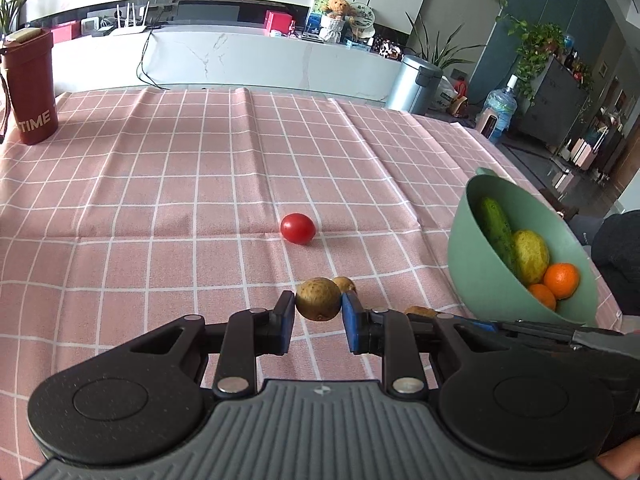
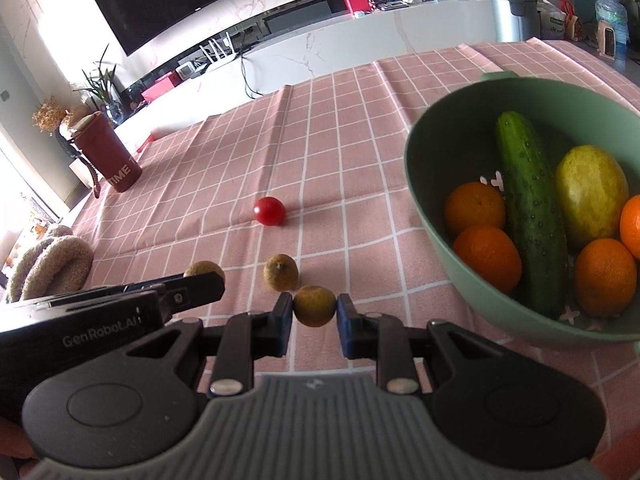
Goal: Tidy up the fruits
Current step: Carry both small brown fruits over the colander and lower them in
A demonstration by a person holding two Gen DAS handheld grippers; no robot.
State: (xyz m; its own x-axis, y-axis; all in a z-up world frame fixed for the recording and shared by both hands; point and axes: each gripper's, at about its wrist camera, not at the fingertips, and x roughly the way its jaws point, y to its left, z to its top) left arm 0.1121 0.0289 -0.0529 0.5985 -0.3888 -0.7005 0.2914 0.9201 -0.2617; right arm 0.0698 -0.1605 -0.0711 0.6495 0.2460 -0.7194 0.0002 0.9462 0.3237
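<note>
My left gripper (image 1: 318, 305) is shut on a small brown round fruit (image 1: 318, 299), just above the pink checked cloth. My right gripper (image 2: 314, 307) is shut on another brown fruit (image 2: 314, 305). A third brown fruit (image 2: 281, 272) lies on the cloth between them; it also shows in the left wrist view (image 1: 344, 283). A red cherry tomato (image 1: 297, 228) lies farther out on the cloth, also in the right wrist view (image 2: 269, 211). A green bowl (image 2: 424, 200) at the right holds a cucumber (image 2: 528, 208), a yellow-green fruit (image 2: 590, 196) and several oranges (image 2: 486, 258).
A dark red tumbler (image 1: 31, 86) marked TIME stands at the far left of the table. A beige knitted thing (image 2: 48, 262) lies at the table's left edge in the right wrist view. The table's right edge runs just past the bowl (image 1: 468, 240).
</note>
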